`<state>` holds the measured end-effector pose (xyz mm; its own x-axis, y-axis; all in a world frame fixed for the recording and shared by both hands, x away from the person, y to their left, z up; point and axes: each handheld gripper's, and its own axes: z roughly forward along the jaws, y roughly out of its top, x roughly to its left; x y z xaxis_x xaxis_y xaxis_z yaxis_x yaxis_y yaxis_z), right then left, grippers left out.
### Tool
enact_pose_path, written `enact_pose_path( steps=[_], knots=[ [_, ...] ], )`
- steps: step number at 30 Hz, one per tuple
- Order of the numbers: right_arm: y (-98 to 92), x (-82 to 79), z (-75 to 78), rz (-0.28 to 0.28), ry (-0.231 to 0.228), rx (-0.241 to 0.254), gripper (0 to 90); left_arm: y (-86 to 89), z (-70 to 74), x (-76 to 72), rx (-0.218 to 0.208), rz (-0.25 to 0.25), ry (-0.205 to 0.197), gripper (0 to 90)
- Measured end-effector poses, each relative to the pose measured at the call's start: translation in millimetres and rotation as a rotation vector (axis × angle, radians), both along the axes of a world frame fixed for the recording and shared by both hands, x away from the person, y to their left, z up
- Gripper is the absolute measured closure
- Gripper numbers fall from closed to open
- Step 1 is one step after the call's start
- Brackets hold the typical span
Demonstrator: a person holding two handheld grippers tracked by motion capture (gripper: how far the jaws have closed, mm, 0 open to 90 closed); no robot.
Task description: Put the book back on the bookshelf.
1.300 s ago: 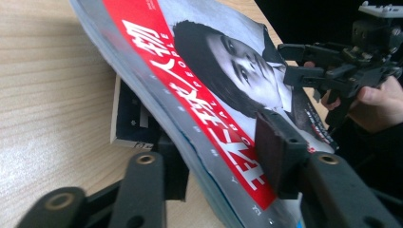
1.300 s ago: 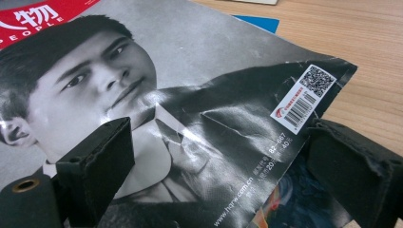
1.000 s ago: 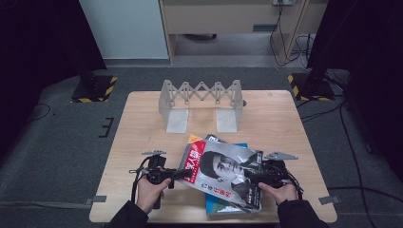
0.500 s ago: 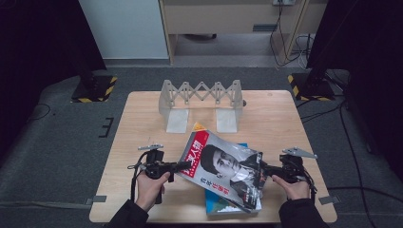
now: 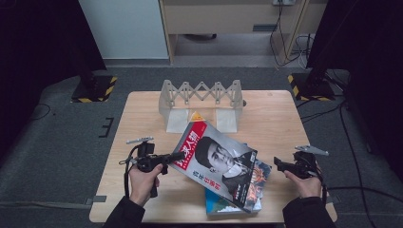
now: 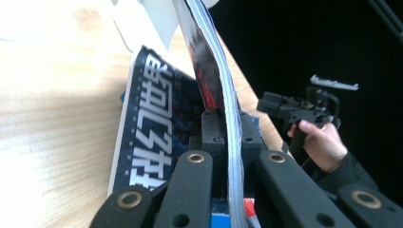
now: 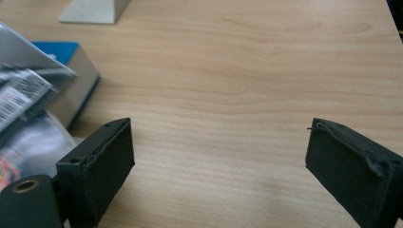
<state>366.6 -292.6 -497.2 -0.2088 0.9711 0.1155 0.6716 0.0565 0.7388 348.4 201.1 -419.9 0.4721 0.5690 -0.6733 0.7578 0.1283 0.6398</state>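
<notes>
High view: my left gripper point(image 5: 177, 155) is clamped on the left edge of the glossy magazine with a portrait cover and red title band point(image 5: 216, 159), which is tilted up off the pile at the near middle of the light wooden table point(image 5: 275, 114). My right gripper point(image 5: 278, 165) hangs wide and holding nothing, well apart to the right of the pile.

I judge the job, moving reading matter into the grey folding accordion rack point(image 5: 202, 92) at the far side, is barely begun: the first magazine is gripped and lifted, none stands in the rack.

Count: one magazine held; under it a dark magazine with white lettering point(image 6: 152, 118) and a blue-spined book point(image 5: 218, 205), so three pieces that I can tell; one rack; two grippers.
</notes>
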Motion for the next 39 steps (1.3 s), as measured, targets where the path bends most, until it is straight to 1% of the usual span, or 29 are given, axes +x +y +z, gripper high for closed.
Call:
enact_pose_path(
  steps=[2, 3, 4, 5, 6, 7, 9, 11, 13, 14, 15, 16, 17, 18, 20, 21, 24, 25, 27, 28, 30, 32, 35, 38, 39],
  knots=[
    [-2.0, 0.4, -2.3, -0.005, 0.018, -0.023, 9.2, 1.0, 2.5, 0.4, -0.003, 0.002, -0.003, 86.0],
    [-2.0, 0.4, -2.3, -0.005, 0.018, -0.023, 9.2, 2.0, 5.0, 0.8, -0.004, 0.003, -0.012, 86.0],
    [-3.3, 0.9, -4.1, -0.003, 0.028, -0.042, 8.8, 3.1, 7.5, 1.0, -0.005, 0.006, -0.016, 86.0],
    [-3.8, 0.9, -5.2, -0.006, 0.029, -0.052, 8.8, 5.2, 12.1, 1.6, -0.010, 0.011, -0.031, 86.0],
    [-4.8, 1.1, -6.0, -0.003, 0.032, -0.065, 8.7, 6.5, 14.3, 1.9, -0.014, 0.014, -0.035, 86.0],
    [-4.8, 1.1, -6.0, -0.003, 0.032, -0.065, 8.7, 6.5, 14.3, 1.9, -0.014, 0.014, -0.035, 86.0],
    [-5.8, 1.6, -7.7, 0.003, 0.042, -0.082, 8.8, 8.9, 19.0, 2.2, -0.024, 0.022, -0.045, 86.0],
    [-8.0, 2.7, -9.2, 0.009, 0.039, -0.115, 8.9, 12.5, 25.8, 2.5, -0.039, 0.030, -0.062, 86.0],
    [-8.8, 2.8, -9.6, 0.009, 0.041, -0.118, 8.9, 17.1, 33.5, 2.7, -0.058, 0.036, -0.085, 86.0],
    [-10.2, 3.0, -11.5, 0.014, 0.049, -0.125, 8.9, 19.4, 37.2, 2.9, -0.069, 0.041, -0.094, 85.9],
    [-10.6, 3.0, -12.8, 0.017, 0.054, -0.131, 8.9, 23.1, 44.1, 2.9, -0.102, 0.046, -0.109, 85.9],
    [-10.6, 3.0, -12.8, 0.017, 0.054, -0.131, 8.9, 23.1, 44.1, 2.9, -0.102, 0.046, -0.109, 85.9],
    [-10.8, 3.0, -13.9, 0.024, 0.062, -0.138, 8.9, 24.1, 47.6, 2.8, -0.101, 0.052, -0.119, 85.9],
    [-10.2, 3.2, -15.7, 0.033, 0.077, -0.146, 8.9, 25.2, 52.7, 2.5, -0.092, 0.062, -0.137, 85.9],
    [-10.0, 3.4, -16.6, 0.039, 0.081, -0.151, 8.9, 26.1, 55.0, 2.7, -0.084, 0.071, -0.143, 85.9],
    [-9.6, 3.7, -17.9, 0.047, 0.090, -0.157, 8.9, 27.1, 55.9, 3.1, -0.090, 0.074, -0.144, 85.9],
    [-8.6, 4.2, -21.6, 0.061, 0.114, -0.156, 8.3, 29.0, 58.8, 4.7, -0.104, 0.080, -0.150, 85.8],
    [-7.7, 5.0, -23.8, 0.079, 0.134, -0.166, 6.9, 29.2, 60.5, 5.1, -0.106, 0.082, -0.156, 85.7],
    [-7.3, 5.4, -24.8, 0.087, 0.137, -0.170, 6.9, 29.0, 64.4, 6.3, -0.108, 0.088, -0.164, 85.7],
    [-6.7, 5.6, -26.1, 0.100, 0.148, -0.168, 6.8, 28.9, 66.3, 7.0, -0.105, 0.091, -0.166, 85.7],
    [-6.0, 5.7, -28.6, 0.106, 0.158, -0.170, 6.5, 29.4, 69.4, 8.7, -0.107, 0.098, -0.166, 85.7],
    [-7.4, 5.3, -30.1, 0.107, 0.154, -0.160, 5.8, 32.3, 72.4, 11.3, -0.126, 0.116, -0.170, 85.5],
    [-8.1, 4.8, -31.1, 0.105, 0.148, -0.154, 5.2, 34.0, 74.7, 12.5, -0.131, 0.125, -0.173, 85.5],
    [-8.8, 3.2, -33.4, 0.104, 0.124, -0.144, 3.7, 40.0, 81.4, 15.6, -0.139, 0.146, -0.184, 85.4],
    [-9.0, 2.9, -33.9, 0.107, 0.120, -0.142, 3.3, 40.0, 81.4, 15.6, -0.139, 0.146, -0.184, 85.5]
  ],
)
